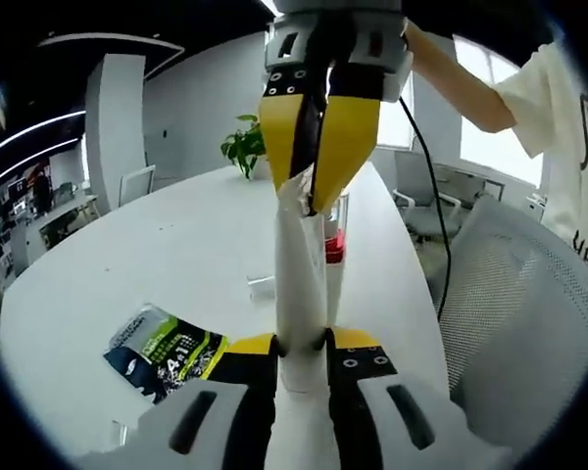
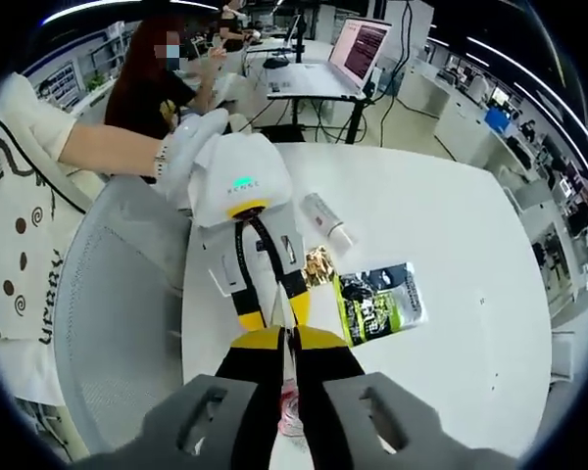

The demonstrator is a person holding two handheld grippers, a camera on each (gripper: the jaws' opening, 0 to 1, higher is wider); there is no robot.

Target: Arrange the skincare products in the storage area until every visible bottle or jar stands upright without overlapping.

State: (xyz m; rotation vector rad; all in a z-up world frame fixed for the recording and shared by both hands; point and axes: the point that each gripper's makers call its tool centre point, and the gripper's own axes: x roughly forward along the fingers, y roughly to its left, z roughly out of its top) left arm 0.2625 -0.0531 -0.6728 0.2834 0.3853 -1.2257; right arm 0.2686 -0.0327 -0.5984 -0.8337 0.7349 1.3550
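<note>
my left gripper (image 1: 302, 350): yellow-tipped black jaws with small screws, grey slotted housing. right gripper (image 1: 318, 147): same yellow jaws, black cable trailing off it. left unit's white body (image 2: 237, 181) carries a green light. i wear a white glove (image 2: 181, 147) and a cream tee (image 1: 568, 127) (dark print).

This is an open-plan office. A long white desk (image 1: 176, 255) with rounded ends fills the middle of the left gripper view, a potted plant (image 1: 243, 145) at its far end and white mesh chairs (image 1: 529, 323) along its right side. At the top of the right gripper view a laptop (image 2: 361, 47) stands open on another desk, and a person (image 2: 157, 73) sits working at upper left. Large windows (image 1: 490, 127) light the room.
</note>
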